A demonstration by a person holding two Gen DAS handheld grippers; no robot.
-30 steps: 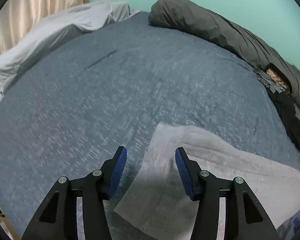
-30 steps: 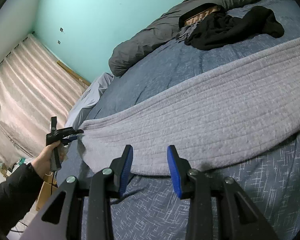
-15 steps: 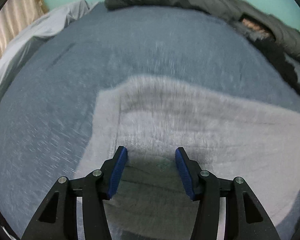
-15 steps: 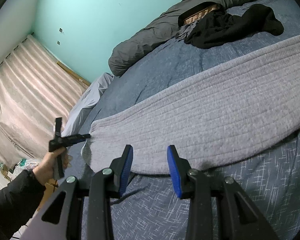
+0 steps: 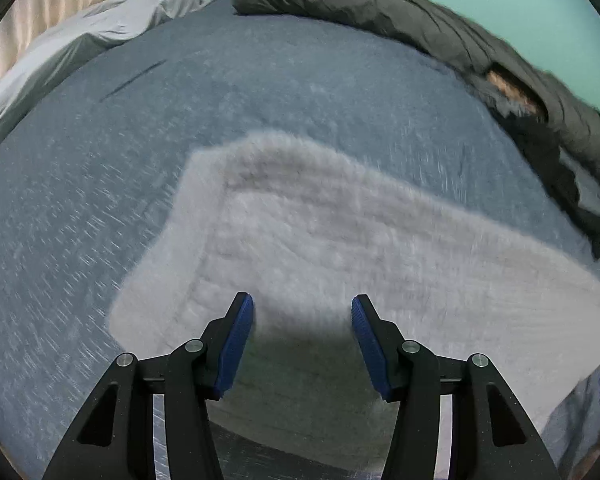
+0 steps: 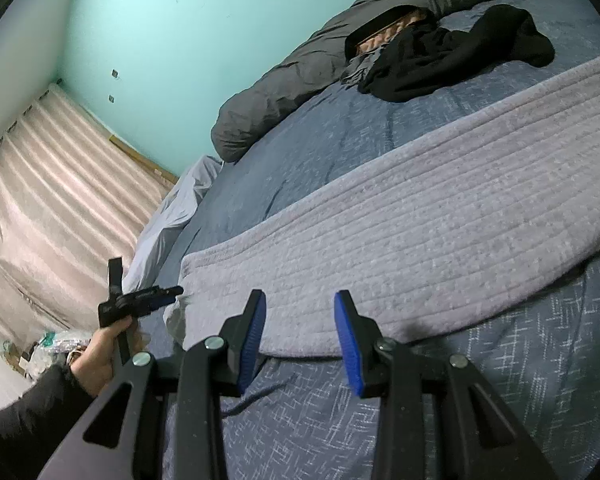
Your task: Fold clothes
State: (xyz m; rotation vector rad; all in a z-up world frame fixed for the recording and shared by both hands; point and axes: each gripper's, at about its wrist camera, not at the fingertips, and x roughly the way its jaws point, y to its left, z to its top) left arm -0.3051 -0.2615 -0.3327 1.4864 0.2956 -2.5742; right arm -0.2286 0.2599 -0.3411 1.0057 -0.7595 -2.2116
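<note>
A grey ribbed garment (image 5: 340, 248) lies flat on the blue bedspread (image 5: 100, 200), folded into a long band; it also shows in the right wrist view (image 6: 420, 232). My left gripper (image 5: 302, 336) is open and empty, hovering over the garment's near left end. In the right wrist view the left gripper (image 6: 168, 294) sits at the garment's left end, held by a hand. My right gripper (image 6: 300, 336) is open and empty, just above the garment's near edge.
A dark grey duvet roll (image 6: 300, 80) lies along the far side of the bed below the teal wall. A black garment (image 6: 452, 56) lies beside it. A pale sheet (image 5: 84, 40) is bunched at the left edge. Curtains (image 6: 52, 200) hang at the left.
My left gripper moved from the garment's corner over its left end, then drew back slightly. The right gripper stayed nearly still over the near edge. Both jaws stayed open.
</note>
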